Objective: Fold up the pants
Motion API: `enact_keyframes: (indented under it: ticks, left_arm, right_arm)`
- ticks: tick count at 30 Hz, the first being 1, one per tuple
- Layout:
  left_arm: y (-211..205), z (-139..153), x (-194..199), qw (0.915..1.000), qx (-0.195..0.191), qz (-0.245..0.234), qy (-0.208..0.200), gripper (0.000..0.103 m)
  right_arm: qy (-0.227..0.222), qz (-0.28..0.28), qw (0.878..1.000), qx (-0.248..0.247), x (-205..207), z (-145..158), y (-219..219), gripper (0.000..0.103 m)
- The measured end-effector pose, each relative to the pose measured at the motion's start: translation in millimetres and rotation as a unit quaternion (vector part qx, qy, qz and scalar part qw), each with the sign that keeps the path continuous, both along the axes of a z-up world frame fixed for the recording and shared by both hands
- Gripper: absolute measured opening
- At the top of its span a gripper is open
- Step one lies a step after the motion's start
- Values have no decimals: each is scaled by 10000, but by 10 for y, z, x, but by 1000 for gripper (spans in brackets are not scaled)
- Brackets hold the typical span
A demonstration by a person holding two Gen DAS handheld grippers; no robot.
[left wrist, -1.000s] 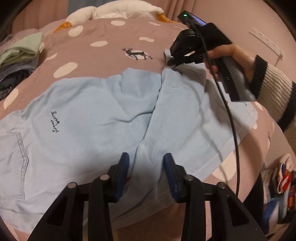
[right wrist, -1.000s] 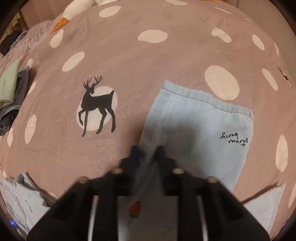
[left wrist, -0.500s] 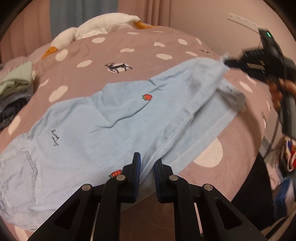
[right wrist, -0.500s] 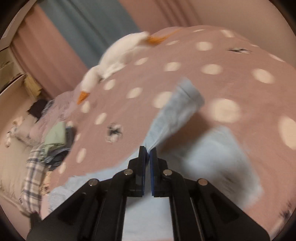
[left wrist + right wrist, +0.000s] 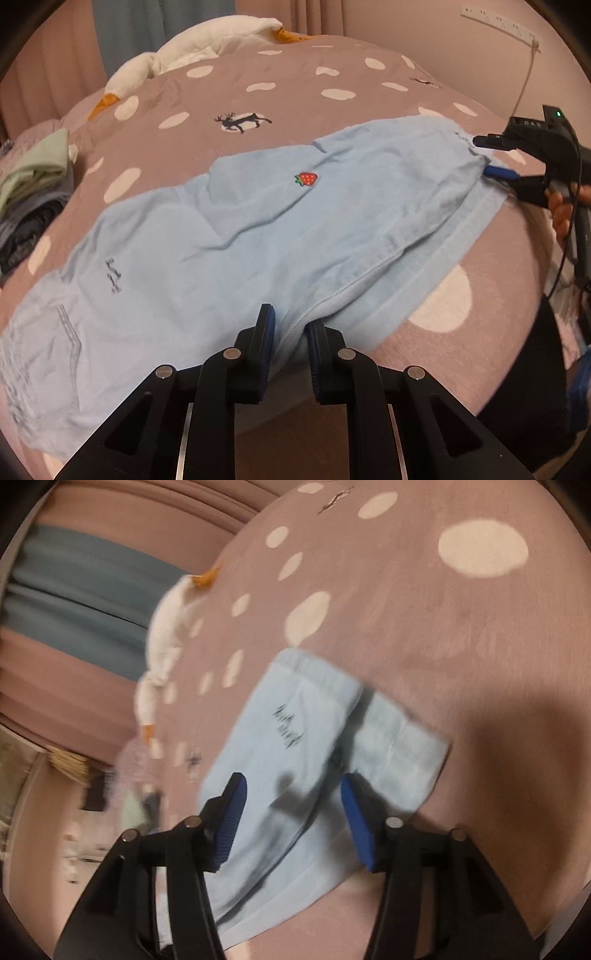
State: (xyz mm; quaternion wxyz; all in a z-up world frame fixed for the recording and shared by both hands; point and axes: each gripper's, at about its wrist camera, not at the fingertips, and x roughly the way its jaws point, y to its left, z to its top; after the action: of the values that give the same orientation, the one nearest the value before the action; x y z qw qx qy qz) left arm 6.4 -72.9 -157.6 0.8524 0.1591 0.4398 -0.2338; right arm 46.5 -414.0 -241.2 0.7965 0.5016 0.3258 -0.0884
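Light blue pants (image 5: 258, 229) with a strawberry patch lie lengthwise across the bed, one leg laid over the other. In the left wrist view my left gripper (image 5: 289, 332) is shut on the near edge of the pants where the seam bunches. My right gripper (image 5: 482, 156) sits at the far right, at the leg hems, held by a hand. In the right wrist view the right gripper (image 5: 293, 801) has its jaws opening, and its blue pads stand apart over the stacked hems of the pants (image 5: 314, 716) without pressing on them.
The pink bedcover (image 5: 332, 59) has white spots and a deer print. A white plush goose (image 5: 192, 55) lies at the far side. A pile of folded clothes (image 5: 33, 184) sits at the left. The bed's near edge drops off just below the pants.
The right gripper carried the top leg's hem to the right, laid it over the other leg and opened. The left gripper closed on the pants' near edge.
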Motion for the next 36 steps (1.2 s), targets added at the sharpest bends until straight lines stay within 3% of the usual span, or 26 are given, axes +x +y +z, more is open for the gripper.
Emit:
enact_keyframes:
  ticks: [4,7,11,14,18,19,20,22,24,27,28,30,36]
  left_arm:
    - [30,4,37,10000,-52,23,-77,12]
    - [107,103,-34,9996,-205,-14,-201,5]
    - [142,187,-136,9990,-279,-229,-280,4]
    - [124,108,-150,9991,-172,-333,-197,4]
    - [77,43,-114,9996,-76,-255,-123,4]
    - [72,46,-109,9996,-65,-249,-132,4]
    - [71,48,-103,9996,-58,-247,-127,4]
    - [74,50,-95,9996,-49,-252,-111,4]
    - [73,50,-89,9996,-52,-242,-95,4]
    - [61,31,-73,9997,-39,-215,-51,4]
    - [61,22,-59,9998,-60,-202,-3,4]
    - [71,14,-32,9997,-121,-179,67,4]
    - [153,158,-104,9985,-397,-388,23,4]
  right_arm:
    - [-60,6,9997,221,57,-39,-81,9]
    - [-221,-3,9997,131,-92,67,-133,5]
    - [-210,-115,9997,-78,-389,230,-258,5]
    - [-145,-125,9998,-103,-495,189,-332,4]
    - [157,-30,9993,340,-498,-20,-304,11]
    - [175,-95,9992,357,-500,-50,-304,18]
    - [54,-150,9986,503,-497,-78,-313,33]
    - [-159,-219,9972,694,-452,-72,-324,48]
    - [-126,-204,9981,561,-365,-24,-323,50]
    - [10,-49,9990,441,-200,-18,-298,42]
    - [15,36,9992,395,-148,-19,-283,33]
    - [126,177,9996,184,-49,-26,-243,7]
    - [-216,38,9996,-178,-288,229,-271,3]
